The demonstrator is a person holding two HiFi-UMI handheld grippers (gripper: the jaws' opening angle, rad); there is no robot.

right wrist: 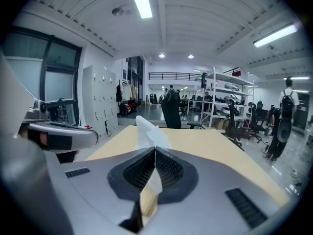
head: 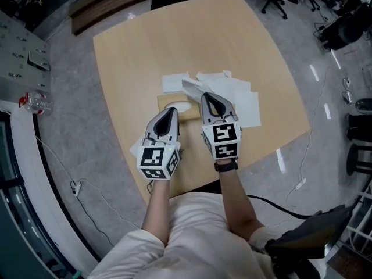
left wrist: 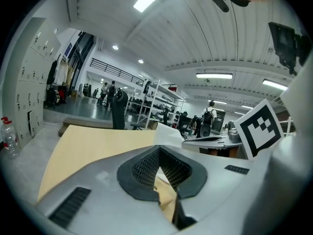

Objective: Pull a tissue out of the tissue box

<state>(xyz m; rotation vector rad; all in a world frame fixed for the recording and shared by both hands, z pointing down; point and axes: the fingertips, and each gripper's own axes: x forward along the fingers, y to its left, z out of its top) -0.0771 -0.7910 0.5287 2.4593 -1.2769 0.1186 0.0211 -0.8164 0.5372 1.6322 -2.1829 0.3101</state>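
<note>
A pale wooden table (head: pixel 139 57) carries a spread of loose tissues (head: pixel 241 100) and, just beside them, the tan tissue box (head: pixel 168 102). The left gripper (head: pixel 172 111), jaws together, points at the box's near side. The right gripper (head: pixel 205 96) is clamped on a white tissue (head: pixel 192 87) by the box's far edge.

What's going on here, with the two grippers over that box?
A person is working two handheld grippers at a wooden table. The right gripper is shut on a white tissue above the tissue box. The left gripper has its jaws together with the tip at the box's near side, apparently steadying it. Several loose tissues already lie spread on the table just past the box.
</note>
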